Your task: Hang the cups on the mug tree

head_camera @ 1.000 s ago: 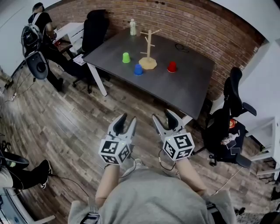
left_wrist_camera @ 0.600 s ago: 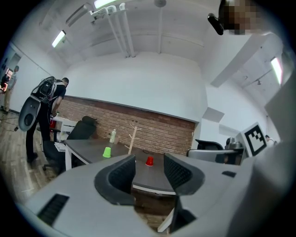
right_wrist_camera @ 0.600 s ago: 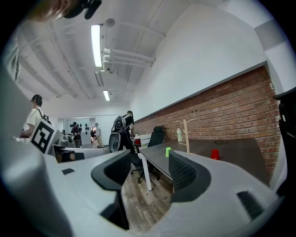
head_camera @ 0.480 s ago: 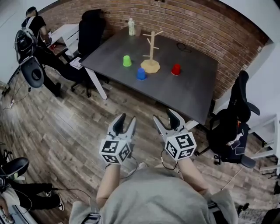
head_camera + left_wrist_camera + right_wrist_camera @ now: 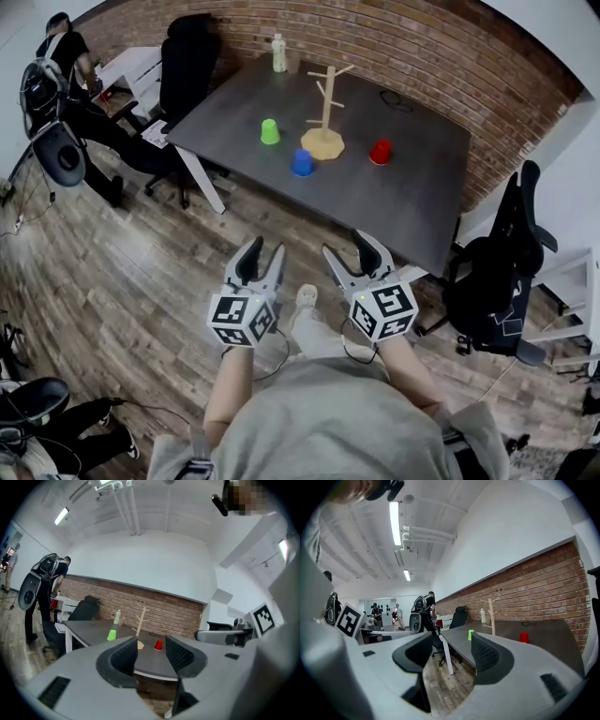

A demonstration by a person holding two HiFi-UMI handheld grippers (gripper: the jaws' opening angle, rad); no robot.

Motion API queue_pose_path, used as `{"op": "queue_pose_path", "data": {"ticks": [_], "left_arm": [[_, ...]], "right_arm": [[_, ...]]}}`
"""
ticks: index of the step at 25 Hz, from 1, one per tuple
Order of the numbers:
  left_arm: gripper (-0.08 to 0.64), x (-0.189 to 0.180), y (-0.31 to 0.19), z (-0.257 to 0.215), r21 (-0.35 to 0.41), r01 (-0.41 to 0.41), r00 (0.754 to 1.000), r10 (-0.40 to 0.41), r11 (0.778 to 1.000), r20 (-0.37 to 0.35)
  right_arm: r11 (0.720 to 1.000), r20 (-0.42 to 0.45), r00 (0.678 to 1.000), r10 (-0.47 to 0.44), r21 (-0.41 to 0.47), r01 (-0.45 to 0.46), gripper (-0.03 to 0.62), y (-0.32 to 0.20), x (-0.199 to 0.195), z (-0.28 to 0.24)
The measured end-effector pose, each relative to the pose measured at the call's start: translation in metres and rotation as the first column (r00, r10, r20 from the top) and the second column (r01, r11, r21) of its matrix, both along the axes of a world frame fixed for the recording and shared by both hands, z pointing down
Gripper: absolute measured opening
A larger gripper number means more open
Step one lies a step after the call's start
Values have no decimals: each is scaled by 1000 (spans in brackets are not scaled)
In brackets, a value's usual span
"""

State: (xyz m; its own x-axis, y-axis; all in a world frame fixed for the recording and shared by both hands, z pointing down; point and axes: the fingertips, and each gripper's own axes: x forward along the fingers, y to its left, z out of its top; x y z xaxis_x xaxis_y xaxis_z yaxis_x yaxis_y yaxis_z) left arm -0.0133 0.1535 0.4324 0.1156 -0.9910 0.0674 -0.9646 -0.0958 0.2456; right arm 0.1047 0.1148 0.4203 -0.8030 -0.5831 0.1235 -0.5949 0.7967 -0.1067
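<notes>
A wooden mug tree (image 5: 324,101) stands on the dark grey table (image 5: 412,202), far ahead of both grippers. Three cups sit upside down around its base: green (image 5: 270,131) to the left, blue (image 5: 302,162) in front, red (image 5: 381,151) to the right. The left gripper view shows the mug tree (image 5: 140,623), green cup (image 5: 111,634) and red cup (image 5: 158,644) in the distance. My left gripper (image 5: 263,253) and right gripper (image 5: 349,248) hover over the wooden floor, short of the table. Both are open and empty, and their jaws have just been opening.
A bottle (image 5: 278,53) and a coiled cable (image 5: 395,101) lie at the table's back by the brick wall. Black office chairs stand at the left (image 5: 183,66) and right (image 5: 502,272). A person (image 5: 56,56) with equipment stands far left.
Both grippers have moved forward toward the table, which now sits a little nearer in view. A shoe shows on the floor between them. The cups and tree have not moved.
</notes>
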Motion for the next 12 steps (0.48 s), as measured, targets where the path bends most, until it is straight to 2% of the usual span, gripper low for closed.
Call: {"op": "queue_pose_path", "data": {"ticks": [8,12], "left_arm": [[181,-41,-56,8,5,11,1000,-11,1000,12],[181,-57,-94,7,-2,-1,1000,1,1000,11]], "right_arm": [[999,16,1000,-18,45,18,255,-59,-42,-2],[999,13,1000,-14,37,13,255,-95,-61,-4]]}}
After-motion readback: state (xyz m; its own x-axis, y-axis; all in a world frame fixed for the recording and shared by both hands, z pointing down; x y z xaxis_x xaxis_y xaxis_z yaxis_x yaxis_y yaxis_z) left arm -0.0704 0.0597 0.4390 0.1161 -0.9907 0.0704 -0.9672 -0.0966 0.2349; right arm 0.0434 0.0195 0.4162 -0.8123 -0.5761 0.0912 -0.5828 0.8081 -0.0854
